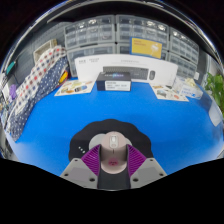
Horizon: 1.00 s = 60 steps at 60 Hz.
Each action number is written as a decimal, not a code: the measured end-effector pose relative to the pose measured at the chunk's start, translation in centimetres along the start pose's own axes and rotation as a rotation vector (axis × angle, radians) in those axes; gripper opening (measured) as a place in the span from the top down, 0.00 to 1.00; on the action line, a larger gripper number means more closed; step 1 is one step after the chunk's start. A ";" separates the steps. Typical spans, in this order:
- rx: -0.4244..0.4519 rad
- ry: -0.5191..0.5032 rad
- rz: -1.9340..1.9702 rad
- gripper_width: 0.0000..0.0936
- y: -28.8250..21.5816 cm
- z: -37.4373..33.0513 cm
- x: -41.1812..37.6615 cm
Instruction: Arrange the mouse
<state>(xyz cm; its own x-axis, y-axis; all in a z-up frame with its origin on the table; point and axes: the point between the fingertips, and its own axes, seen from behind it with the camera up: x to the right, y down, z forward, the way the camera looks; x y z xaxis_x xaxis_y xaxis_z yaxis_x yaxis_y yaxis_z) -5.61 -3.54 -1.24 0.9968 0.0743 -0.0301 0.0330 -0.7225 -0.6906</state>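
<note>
A light grey computer mouse (113, 150) sits between my two fingers, lying on a round dark mouse mat (114, 130) on the blue table (60, 125). My gripper (113, 157) has its purple pads (94, 156) pressed against both sides of the mouse. The mouse's front with its scroll wheel points away from me. Its rear end is hidden between the fingers.
A white printer (113, 70) stands at the back of the table with a paper (117, 85) in front of it. Leaflets lie at the left (75, 87) and right (178, 93). A checked cloth (35, 85) hangs at the left. Shelves line the far wall.
</note>
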 end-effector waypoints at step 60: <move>0.195 0.021 0.008 0.11 -6.9 -19.6 -4.7</move>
<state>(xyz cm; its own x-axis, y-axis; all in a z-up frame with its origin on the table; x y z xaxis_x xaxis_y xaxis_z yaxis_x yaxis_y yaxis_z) -9.11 -12.43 17.82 0.9983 0.0534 -0.0229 0.0120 -0.5760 -0.8173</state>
